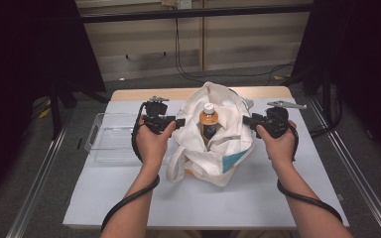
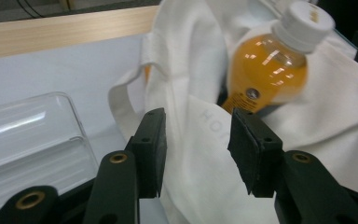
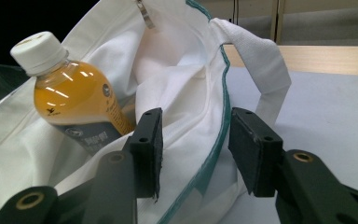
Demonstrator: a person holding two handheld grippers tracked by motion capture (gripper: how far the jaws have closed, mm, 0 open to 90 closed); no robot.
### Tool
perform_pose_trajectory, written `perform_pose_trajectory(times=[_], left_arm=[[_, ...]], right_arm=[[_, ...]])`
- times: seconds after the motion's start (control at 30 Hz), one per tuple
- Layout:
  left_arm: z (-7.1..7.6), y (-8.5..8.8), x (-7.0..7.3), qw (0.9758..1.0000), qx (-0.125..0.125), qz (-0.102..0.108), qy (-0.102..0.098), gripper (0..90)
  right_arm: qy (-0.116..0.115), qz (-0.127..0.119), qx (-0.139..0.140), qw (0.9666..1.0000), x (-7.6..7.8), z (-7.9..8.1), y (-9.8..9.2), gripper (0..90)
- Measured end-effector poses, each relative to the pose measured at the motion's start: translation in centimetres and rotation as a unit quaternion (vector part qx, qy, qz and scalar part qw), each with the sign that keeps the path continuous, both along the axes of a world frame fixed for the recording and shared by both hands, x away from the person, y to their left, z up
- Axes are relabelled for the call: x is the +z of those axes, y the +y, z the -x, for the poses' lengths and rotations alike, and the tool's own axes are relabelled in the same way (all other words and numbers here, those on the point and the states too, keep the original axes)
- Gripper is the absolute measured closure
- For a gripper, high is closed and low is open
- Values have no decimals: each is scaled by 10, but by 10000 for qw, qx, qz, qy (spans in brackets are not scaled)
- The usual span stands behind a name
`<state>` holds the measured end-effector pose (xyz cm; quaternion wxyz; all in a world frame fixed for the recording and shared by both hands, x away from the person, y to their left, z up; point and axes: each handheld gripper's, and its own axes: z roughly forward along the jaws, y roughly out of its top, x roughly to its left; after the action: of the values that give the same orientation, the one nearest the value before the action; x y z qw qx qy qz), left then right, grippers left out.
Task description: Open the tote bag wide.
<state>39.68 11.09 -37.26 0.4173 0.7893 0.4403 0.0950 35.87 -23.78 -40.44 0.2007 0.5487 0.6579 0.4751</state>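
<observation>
Bag: a white cloth tote bag (image 1: 213, 144) slumps at the middle of the table, mouth gaping upward, one strap loose on the surface at its left.
Bottle: an orange drink bottle (image 1: 208, 122) with a white cap stands inside the bag's mouth, long axis near upright and leaning a little, cap clear of the rim.
Left gripper (image 1: 180, 123): at the bag's left rim, jaws partly apart; cloth lies between the pads (image 2: 151, 149) but they look clear of it, though from this angle that is hard to be sure of.
Right gripper (image 1: 246, 119): at the right rim, jaws partly apart, the teal-edged hem passing between them unpinched.
Key relation: the bottle lies between the two grippers, inward from each; both seem about equally near, so either could reach in for its neck.
Surface: a pale grey mat (image 1: 278, 193) over a wooden tabletop, with a clear plastic tray (image 1: 110, 136) just left of the left hand.
Room: dark curtains at both sides, cables on the floor beyond.
</observation>
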Motion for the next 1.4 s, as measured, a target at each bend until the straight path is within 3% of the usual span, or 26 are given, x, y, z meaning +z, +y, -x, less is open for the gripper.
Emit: perform_pose_trajectory(times=[0.17,0.2,0.4,0.7,0.8,0.9,0.97,1.1,1.23,1.4], left_arm=[[14,-2,2,9998,-143,108,-58,565],[16,-2,2,9998,-139,117,-69,565],[28,-7,0,9994,-278,197,-113,580],[33,-19,-23,9990,-411,166,16,633],[33,-25,-34,9989,-428,110,139,677],[33,-27,-39,9989,-424,68,201,708],[32,-29,-49,9990,-360,99,256,736],[33,-31,-61,9986,-434,12,300,780],[35,-34,-68,9985,-411,104,356,813],[35,-32,-75,9982,-465,44,388,832]], right_arm=[[-43,18,-3,10000,5,11,-1,535],[15,-104,73,9999,5,14,-1,532],[9,48,171,9998,2,19,2,535],[117,-36,166,9998,-4,20,-2,567],[192,52,202,9996,-9,19,-2,658],[232,126,198,9995,-13,18,-2,695],[215,174,196,9994,-16,18,-3,780],[279,283,192,9990,-23,16,-5,826],[349,345,200,9986,-31,15,-5,858],[428,381,229,9981,-42,15,-4,872]])
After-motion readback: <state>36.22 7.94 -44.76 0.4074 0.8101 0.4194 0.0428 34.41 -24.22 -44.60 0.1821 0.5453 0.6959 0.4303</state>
